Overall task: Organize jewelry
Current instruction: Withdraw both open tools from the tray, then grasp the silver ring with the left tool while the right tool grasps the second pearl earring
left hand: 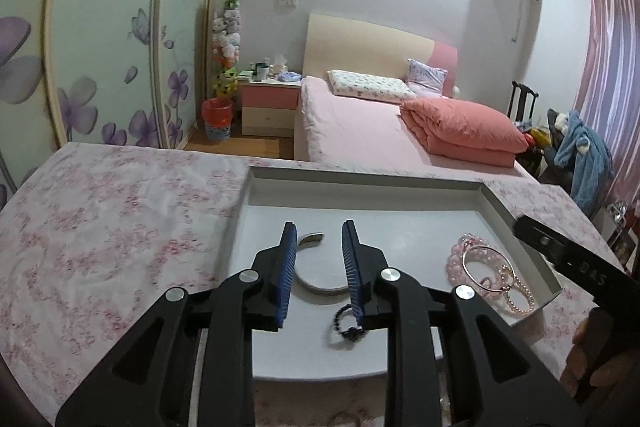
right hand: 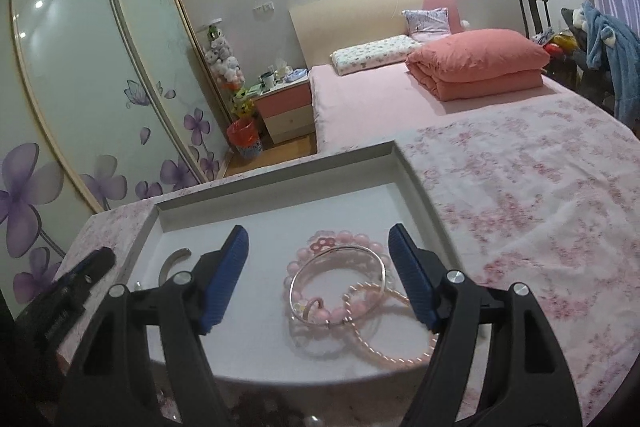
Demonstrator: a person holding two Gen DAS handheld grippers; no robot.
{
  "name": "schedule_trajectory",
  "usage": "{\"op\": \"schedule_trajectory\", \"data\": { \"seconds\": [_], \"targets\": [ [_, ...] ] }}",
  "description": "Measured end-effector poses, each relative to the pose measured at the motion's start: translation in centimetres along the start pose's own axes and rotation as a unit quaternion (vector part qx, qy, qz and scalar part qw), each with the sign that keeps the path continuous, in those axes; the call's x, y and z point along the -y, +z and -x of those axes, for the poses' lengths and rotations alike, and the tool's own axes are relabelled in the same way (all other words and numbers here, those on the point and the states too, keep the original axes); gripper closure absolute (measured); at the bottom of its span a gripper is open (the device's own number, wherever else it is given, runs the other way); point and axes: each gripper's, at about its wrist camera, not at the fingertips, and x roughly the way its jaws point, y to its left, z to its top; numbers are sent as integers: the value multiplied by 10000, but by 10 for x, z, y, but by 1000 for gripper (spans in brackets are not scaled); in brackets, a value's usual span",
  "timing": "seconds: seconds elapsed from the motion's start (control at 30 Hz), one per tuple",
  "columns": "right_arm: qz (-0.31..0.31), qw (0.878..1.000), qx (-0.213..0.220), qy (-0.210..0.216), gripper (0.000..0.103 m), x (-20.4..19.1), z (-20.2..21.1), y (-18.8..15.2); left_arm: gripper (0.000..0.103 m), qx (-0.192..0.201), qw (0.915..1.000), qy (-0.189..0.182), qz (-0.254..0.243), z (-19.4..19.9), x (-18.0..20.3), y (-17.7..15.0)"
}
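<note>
- Your tray (left hand: pixel 520 227) sits on the floral-clothed tabletop (left hand: pixel 120 227) and already carries all the jewelry you can see clearly.
- At its right end lie a pink bead bracelet (right hand: pixel 352 241), a silver bangle (right hand: pixel 298 285) and a pearl strand (right hand: pixel 384 355), overlapping in one heap. Judged from that tangle, they still need separating.
- At the left end a grey open cuff (left hand: pixel 316 287) lies flat, with a small dark bead ring (left hand: pixel 340 323) just beside it, apart from the pink heap.
- Your left gripper (left hand: pixel 319 239) hangs over the cuff with jaws partly open; the pads press on nothing.
- Your right gripper (right hand: pixel 318 247) stands wide open around the heap, gripping nothing.
- Something small shows on the cloth in front of the tray, too blurred to name.
- You look well along: items are gathered, sorting remains.
</note>
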Motion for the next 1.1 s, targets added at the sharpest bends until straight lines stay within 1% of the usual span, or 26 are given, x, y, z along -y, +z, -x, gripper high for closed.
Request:
{"op": "schedule_trajectory", "data": {
  "seconds": [0.2,0.3,0.43,0.53,0.6,0.7,0.8,0.93,0.97,1.0,1.07,1.1],
  "targets": [
    [-18,10000,-27,-86,33,16,26,-7,78,-30,9996,93,263,18,-27,-1],
    [11,9999,-148,-65,39,22,38,-12,78,-62,9993,92,365,29,-40,-6],
    [173,9992,-358,-81,44,25,47,-25,78,-120,9991,110,385,45,-53,-18],
    [247,9974,-673,8,51,25,49,-40,78,-221,9989,144,388,52,-57,-28],
    [353,9950,-930,92,63,22,48,-50,78,-314,9986,172,387,54,-60,-34],
    [612,9905,-1221,160,72,13,44,-65,78,-453,9981,227,348,56,-61,-43],
    [837,9864,-1397,201,75,2,39,-77,78,-577,9977,250,237,56,-61,-49],
    [1013,9837,-1473,181,78,-8,35,-82,78,-716,9972,211,30,53,-54,-56],
    [1008,9838,-1473,183,79,-9,33,-81,76,-752,9970,179,-40,52,-51,-58],
    [987,9841,-1465,194,79,-10,33,-80,70,-766,9969,167,-73,52,-49,-58],
    [986,9845,-1439,196,80,-12,31,-78,67,-780,9967,140,-156,51,-45,-59],
    [1005,9844,-1433,191,81,-14,30,-77,67,-799,9965,116,-198,50,-42,-60]
  ]
}}
